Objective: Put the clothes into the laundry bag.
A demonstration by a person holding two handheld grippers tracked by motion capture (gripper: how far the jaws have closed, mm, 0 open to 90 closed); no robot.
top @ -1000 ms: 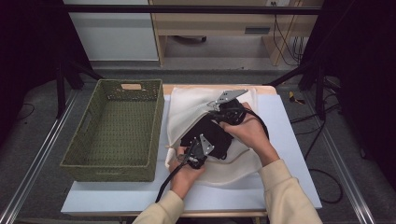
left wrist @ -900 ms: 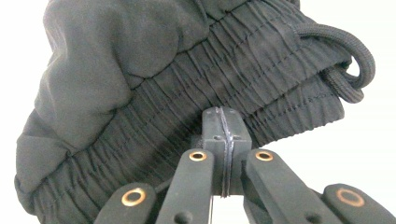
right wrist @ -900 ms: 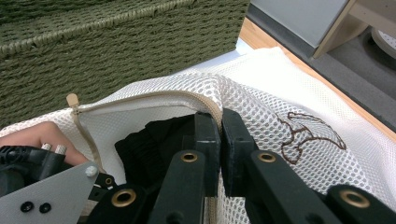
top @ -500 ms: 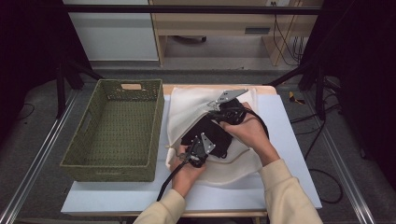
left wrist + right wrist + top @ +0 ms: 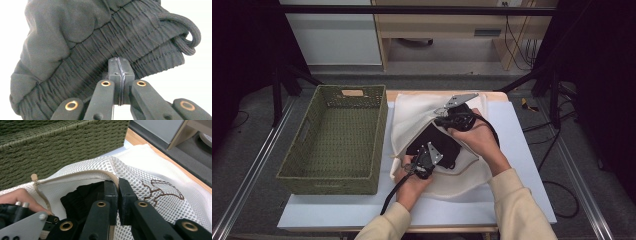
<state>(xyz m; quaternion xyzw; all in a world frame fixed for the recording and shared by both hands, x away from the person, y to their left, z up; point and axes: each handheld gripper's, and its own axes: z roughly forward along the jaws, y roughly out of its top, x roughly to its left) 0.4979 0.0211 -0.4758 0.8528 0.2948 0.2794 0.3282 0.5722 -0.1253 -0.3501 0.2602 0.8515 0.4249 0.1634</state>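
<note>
A white mesh laundry bag lies on the table with its zipped mouth open. A black garment with an elastic waistband and drawstring sits partly inside that mouth. My left gripper is shut on the garment's gathered waistband, with the white bag behind it. My right gripper is shut on the bag's beige zipper edge and holds it up above the black garment. A brown embroidered mark shows on the mesh. The left hand and its gripper's grey plate show at the lower left of the right gripper view.
A green woven basket stands empty on the left of the white table, its wall close behind the bag. Cables trail from both grippers. A wooden bench and floor lie beyond the far edge.
</note>
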